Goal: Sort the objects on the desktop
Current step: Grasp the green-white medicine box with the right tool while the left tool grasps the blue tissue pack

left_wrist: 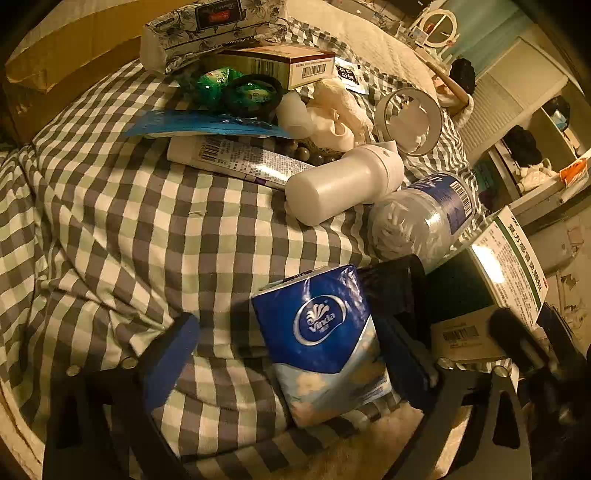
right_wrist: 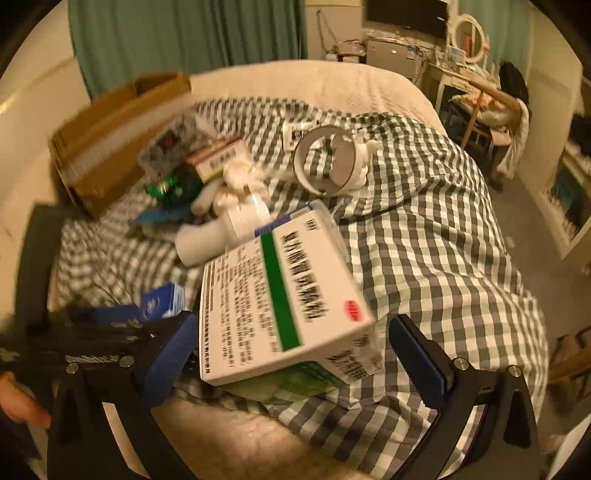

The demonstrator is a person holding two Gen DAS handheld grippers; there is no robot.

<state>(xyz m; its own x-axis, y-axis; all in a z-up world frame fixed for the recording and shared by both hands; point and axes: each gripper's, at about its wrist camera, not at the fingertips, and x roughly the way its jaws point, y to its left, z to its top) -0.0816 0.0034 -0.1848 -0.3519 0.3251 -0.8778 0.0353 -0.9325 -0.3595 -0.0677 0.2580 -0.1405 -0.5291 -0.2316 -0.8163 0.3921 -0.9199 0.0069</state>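
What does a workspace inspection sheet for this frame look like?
Surface: checked bedcover, wrinkled, over a bed.
Job's things: blue tissue pack between the left gripper's fingers; white-and-green box between the right gripper's fingers; white bottle and water bottle lying down.
Clutter: tube, green packets, floral pack, cardboard box, heaped together.
Grippers: left gripper open; right gripper open, picture blurred.
Cables: nothing seen.
Surroundings: green curtain, shelves.
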